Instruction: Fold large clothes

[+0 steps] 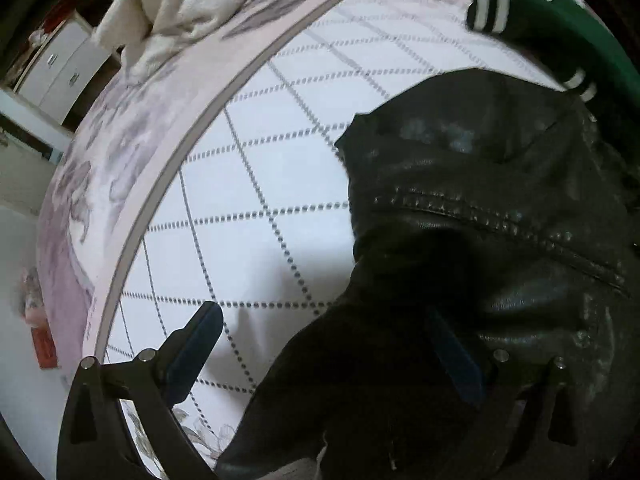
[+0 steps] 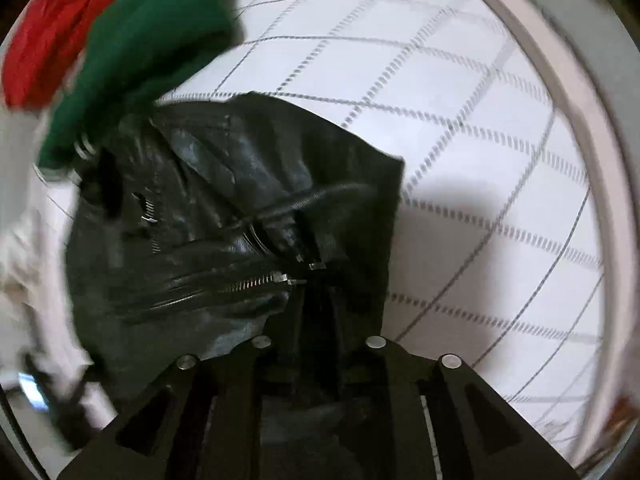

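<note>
Bed (image 1: 256, 168): white quilted cover w/ dotted grid, fills most of both views. Pale border band curves along its edge, left of the left jaws, right of the right jaws.
Open room: bare quilt ahead & left of the left jaws up to the border band; bare quilt ahead & right of the right jaws, w/ a shadow on it.
Black leather jacket (image 2: 208, 216): crumpled heap on the quilt, silver zips showing. In left wrist view it lies ahead & right of the jaws, a flap running down under the right-hand finger. In right wrist view it sits straight ahead & left of the jaws, a fold leading down between them.
Green garment (image 1: 560, 28): beyond the jacket, far from both jaws, touching the jacket's far edge. Left wrist view shows its black & white striped cuff.
Left gripper (image 1: 324, 344): jaws spread wide, nothing pinched. Left finger over bare quilt, right finger over jacket leather; contact can't tell.
Right gripper (image 2: 316, 344): jaws nearly together, clamped on dark jacket fabric.
Left wrist view only: cream knit (image 1: 172, 20) on the floral border far ahead-left; drawers (image 1: 60, 68) past the bed edge.
Right wrist view only: red cloth (image 2: 52, 36) beside the green one, blurred.
</note>
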Motion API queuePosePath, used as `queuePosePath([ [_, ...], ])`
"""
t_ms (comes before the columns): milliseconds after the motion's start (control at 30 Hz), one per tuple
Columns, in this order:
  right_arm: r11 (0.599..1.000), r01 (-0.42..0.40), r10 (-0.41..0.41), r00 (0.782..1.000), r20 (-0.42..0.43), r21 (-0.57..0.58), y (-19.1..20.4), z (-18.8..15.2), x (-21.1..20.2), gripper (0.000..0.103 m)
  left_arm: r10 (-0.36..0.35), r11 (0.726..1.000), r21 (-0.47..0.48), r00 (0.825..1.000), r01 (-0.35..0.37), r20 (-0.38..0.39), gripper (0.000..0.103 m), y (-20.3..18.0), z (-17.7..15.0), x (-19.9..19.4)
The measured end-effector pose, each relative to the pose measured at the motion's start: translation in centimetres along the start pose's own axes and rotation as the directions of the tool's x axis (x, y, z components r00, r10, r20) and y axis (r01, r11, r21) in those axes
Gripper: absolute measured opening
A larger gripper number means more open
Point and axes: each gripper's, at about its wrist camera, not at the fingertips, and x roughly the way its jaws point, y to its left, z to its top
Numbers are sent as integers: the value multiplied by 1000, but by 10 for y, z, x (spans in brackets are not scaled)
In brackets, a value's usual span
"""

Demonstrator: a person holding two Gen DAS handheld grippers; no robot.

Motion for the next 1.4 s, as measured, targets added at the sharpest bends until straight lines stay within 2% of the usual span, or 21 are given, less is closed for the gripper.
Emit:
queuePosePath([
  [33, 999, -47, 46, 999, 15, 20, -8, -5, -8, 35, -3, 1000, 3, 1000, 3, 2, 103, 2, -1, -2],
  [67, 997, -68, 67, 997, 29, 28, -18, -12, -15, 66, -13, 1000, -4, 1000, 13, 1, 103, 5, -4, -5],
  [133, 994, -101, 99, 994, 45, 43, -36, -35, -23, 84, -34, 999, -16, 999, 34, -9, 103, 12, -12, -11],
  [233, 992, -111, 117, 987, -112, 53, -57, -79, 7, 83, -47, 999, 7, 999, 47, 0, 103, 16, -26, -23],
  [300, 994, -100, 106, 981, -162, 47, -60, -104, 27, 64, -45, 998, 42, 999, 44, 13, 103, 17, -34, -31],
  [367, 999, -41, 43, 993, -112, 14, -56, -127, 31, 16, -48, 996, 82, 999, 47, 11, 103, 23, -45, -35],
  [433, 993, -94, 102, 988, -116, 78, -49, -146, 33, 7, -46, 992, 121, 999, 45, 8, 103, 31, -56, -41],
  [567, 977, -141, 162, 979, -127, 159, -20, -186, 40, 6, -36, 984, 177, 999, 33, 12, 103, 62, -72, -52],
  [700, 956, -233, 268, 939, -213, 177, 31, -239, 54, 6, 3, 969, 246, 999, -16, 51, 103, 87, -83, -63],
  [767, 965, -221, 256, 913, -317, 142, 50, -266, 66, 7, 17, 959, 280, 998, -31, 54, 103, 88, -87, -62],
  [800, 979, -178, 203, 910, -361, 102, 53, -279, 71, 7, 15, 954, 299, 999, -29, 50, 103, 87, -90, -60],
  [833, 993, -106, 118, 915, -385, 52, 54, -289, 70, 13, 9, 947, 319, 999, -25, 52, 103, 84, -94, -59],
  [900, 993, -88, 109, 933, -344, 75, 44, -298, 56, 36, 10, 926, 376, 998, -33, 63, 103, 71, -107, -56],
  [933, 991, -80, 108, 947, -303, 103, 36, -300, 45, 53, 7, 916, 399, 998, -32, 65, 103, 66, -113, -52],
  [967, 988, -82, 114, 956, -272, 128, 28, -301, 40, 60, 7, 906, 421, 998, -34, 65, 103, 60, -120, -47],
  [1100, 985, -99, 125, 975, -183, 144, 26, -284, 53, 60, 44, 867, 493, 997, -73, 70, 103, 43, -146, -22],
  [1133, 991, -71, 89, 982, -165, 111, 29, -281, 58, 59, 46, 865, 496, 996, -79, 78, 103, 42, -147, -20],
  [1167, 996, -35, 48, 986, -159, 80, 37, -273, 59, 43, 44, 865, 495, 995, -82, 88, 103, 42, -148, -19],
  [1200, 998, 25, -17, 989, -147, 52, 43, -274, 62, 38, 39, 868, 491, 995, -78, 88, 103, 42, -149, -19],
  [1333, 988, 147, -139, 980, -140, 51, 38, -281, 54, 38, 31, 870, 487, 996, -70, 86, 103, 42, -152, -21],
  [1400, 985, 169, -162, 976, -149, 39, 47, -280, 56, 39, 30, 873, 483, 996, -66, 81, 103, 41, -151, -21],
])
